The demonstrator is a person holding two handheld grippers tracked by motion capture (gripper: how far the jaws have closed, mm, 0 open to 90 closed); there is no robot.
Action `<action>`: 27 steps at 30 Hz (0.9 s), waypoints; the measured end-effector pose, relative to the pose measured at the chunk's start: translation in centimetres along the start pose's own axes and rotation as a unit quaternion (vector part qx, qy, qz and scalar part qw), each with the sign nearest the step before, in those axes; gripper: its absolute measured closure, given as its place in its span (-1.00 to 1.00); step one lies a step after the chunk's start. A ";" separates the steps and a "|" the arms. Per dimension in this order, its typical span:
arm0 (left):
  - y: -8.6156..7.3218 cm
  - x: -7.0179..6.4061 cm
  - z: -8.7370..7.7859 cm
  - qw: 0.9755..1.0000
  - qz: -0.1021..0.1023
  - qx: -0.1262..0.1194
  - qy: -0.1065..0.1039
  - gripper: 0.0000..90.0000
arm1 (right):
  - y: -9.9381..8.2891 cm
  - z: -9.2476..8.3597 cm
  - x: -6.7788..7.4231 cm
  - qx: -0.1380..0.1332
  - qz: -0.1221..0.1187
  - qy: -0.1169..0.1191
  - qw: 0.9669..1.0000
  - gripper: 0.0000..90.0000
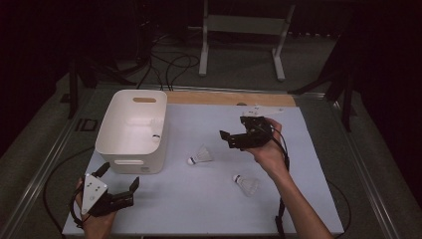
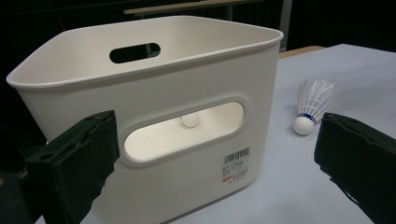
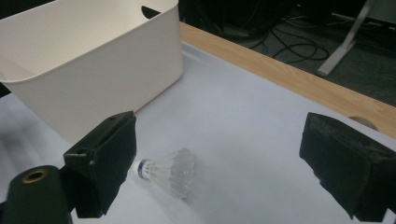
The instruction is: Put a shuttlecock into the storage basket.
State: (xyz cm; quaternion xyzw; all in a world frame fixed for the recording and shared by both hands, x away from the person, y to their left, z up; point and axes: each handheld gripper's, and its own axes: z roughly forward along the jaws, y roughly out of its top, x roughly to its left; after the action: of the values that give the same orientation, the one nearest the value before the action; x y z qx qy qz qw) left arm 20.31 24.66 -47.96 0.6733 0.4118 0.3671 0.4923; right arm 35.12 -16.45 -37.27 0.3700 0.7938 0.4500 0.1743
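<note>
Your right gripper (image 1: 233, 138) is raised above the table (image 1: 298, 199), jaws wide and empty, pointing at the shuttlecock (image 1: 200, 156) just beside the white bin (image 1: 130, 134). A second shuttlecock (image 1: 246, 183) lies near your right wrist. Your left gripper (image 1: 119, 183) rests low at the bin's near wall, jaws wide, holding nothing.
</note>
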 end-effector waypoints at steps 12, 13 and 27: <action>0.0 0.0 0.0 1.000 0.001 0.000 0.001 -0.99 | -1.0 -0.7 -0.5 -0.002 0.009 -0.007 1.000 -0.79; 0.0 0.0 0.0 1.000 0.001 0.000 0.001 -0.99 | -1.1 -0.8 -0.6 -0.002 0.009 -0.007 1.000 -0.79; 0.0 -0.1 0.0 1.000 0.000 -0.001 0.001 -0.99 | -2.4 -1.5 -1.4 -0.005 0.018 -0.011 1.000 -0.78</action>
State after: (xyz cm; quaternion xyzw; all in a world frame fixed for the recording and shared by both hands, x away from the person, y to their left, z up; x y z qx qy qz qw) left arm 20.26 24.61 -47.94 0.6726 0.4119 0.3682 0.4923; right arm 34.07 -19.16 -38.54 0.3884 0.7830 0.4526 0.1768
